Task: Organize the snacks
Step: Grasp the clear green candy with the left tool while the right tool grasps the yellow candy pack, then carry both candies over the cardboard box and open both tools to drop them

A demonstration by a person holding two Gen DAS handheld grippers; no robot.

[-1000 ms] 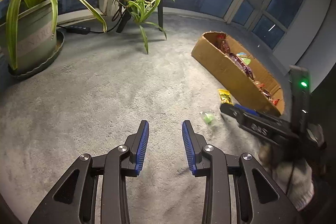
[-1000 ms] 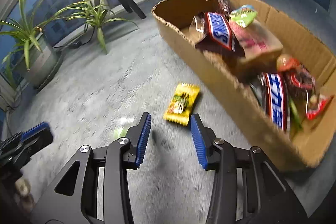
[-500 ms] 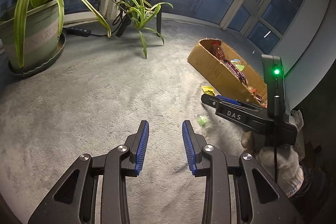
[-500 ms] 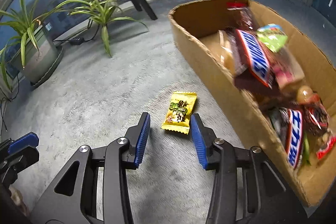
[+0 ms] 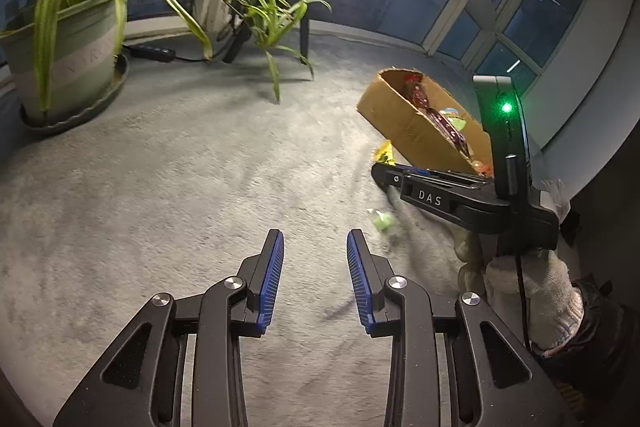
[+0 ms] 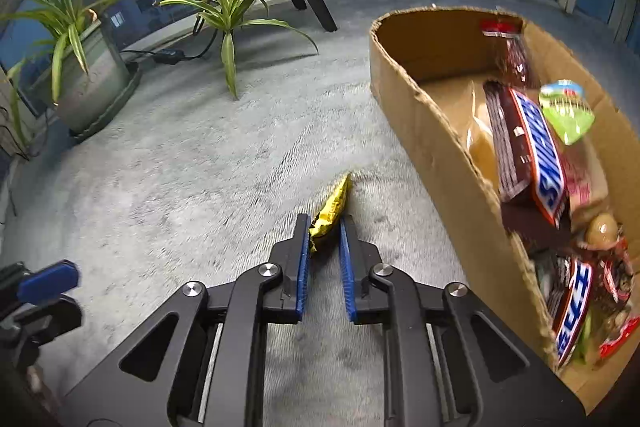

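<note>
Most of the tidying looks done: the cardboard box already holds a heap of wrapped bars and bags, among them two brown chocolate bars with blue-and-red lettering, a green-topped pouch and some red-wrapped sweets. Two things are left on the carpet. One is the yellow packet, now pinched on edge between the blue pads of the right claw, which has closed on its near end just beside the box's long wall; it has yet to go over that wall. The other is a small green sweet lying loose, near the left claw and apart from it. That claw hangs over bare carpet with its jaws at a narrow gap and nothing between them.

The packet is thin, crinkly foil, and it buckles where the pads squeeze it, so I judge it will flop rather than stay stiff. The box is plain corrugated board with a ragged, torn top edge (low enough to clear easily). The carpet is short, grey and nubbly. The pads are ribbed, the claw arms smooth black with shiny rivets
</note>
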